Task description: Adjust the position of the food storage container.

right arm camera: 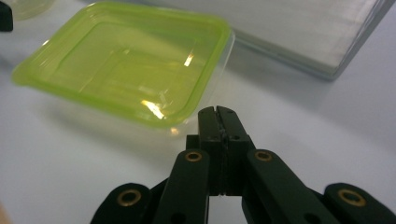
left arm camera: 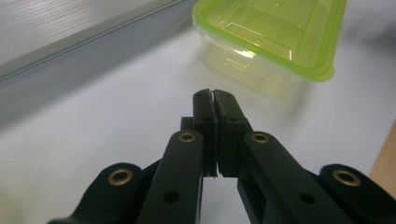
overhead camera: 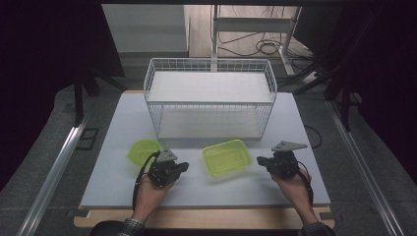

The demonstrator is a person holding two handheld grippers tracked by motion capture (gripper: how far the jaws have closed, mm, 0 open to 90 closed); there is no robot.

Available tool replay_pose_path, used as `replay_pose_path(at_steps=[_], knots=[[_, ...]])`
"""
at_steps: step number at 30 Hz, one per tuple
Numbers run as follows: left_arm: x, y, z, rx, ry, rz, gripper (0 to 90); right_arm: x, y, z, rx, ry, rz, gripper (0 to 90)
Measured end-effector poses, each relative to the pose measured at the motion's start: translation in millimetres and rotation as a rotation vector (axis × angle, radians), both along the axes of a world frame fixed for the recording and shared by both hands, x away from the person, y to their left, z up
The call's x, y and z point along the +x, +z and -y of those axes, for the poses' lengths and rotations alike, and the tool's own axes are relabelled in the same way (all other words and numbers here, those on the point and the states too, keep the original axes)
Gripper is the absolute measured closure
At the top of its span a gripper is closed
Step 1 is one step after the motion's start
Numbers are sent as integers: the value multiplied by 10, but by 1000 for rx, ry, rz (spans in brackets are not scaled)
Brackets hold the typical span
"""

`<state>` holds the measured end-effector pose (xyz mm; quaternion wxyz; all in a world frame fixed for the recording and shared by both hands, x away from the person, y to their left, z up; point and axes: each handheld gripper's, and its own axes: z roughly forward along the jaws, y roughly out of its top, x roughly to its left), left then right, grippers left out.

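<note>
High view: white table (overhead camera: 113, 147) w/ wire rack (overhead camera: 210, 98) at the back, green box (overhead camera: 227, 157) in front of it at centre, round green bowl (overhead camera: 144, 150) to its left. Left gripper (overhead camera: 185, 166) sits just right of the bowl, right gripper (overhead camera: 259, 160) just right of the box; both point inward at the box, neither touching it. A hand (overhead camera: 150, 191) holds each from below. Dark room, grey floor, cables and a desk frame (overhead camera: 255, 29) behind. Left gripper view: jaws pressed together, nothing between; box (left arm camera: 275, 37) ahead, lidded, clear body under a green top, rack base at upper left. Right gripper view: jaws likewise clamped on nothing; box (right arm camera: 126, 60) close ahead-left, lid's stepped recesses visible, bowl edge (right arm camera: 28, 7) at top left corner, rack shelf (right arm camera: 303, 32) top right.
</note>
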<state>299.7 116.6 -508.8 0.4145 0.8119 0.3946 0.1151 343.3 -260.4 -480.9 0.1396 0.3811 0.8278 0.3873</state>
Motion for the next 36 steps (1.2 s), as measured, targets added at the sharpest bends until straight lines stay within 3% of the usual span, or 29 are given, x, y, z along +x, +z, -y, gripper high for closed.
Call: replay_pose_path(at_steps=[3,8,14,20,25,31,36], knots=[[67,-22,83,2,-2,-1,888,120,1,-53,-18,3,18,897],[265,-56,252,53,2,-1,889,327,-48,-146,-34,-8,16,896],[389,-119,313,39,8,-20,887,426,-113,-254,-41,8,3,895],[350,-127,281,76,0,-28,888,323,-107,-326,-40,40,-6,895],[281,-118,271,75,0,-33,889,239,-118,-359,-39,67,-20,896],[160,-117,231,79,1,-60,889,82,-103,-359,-18,89,-32,895],[104,-122,230,110,1,-62,889,-18,-95,-357,4,98,-50,895]])
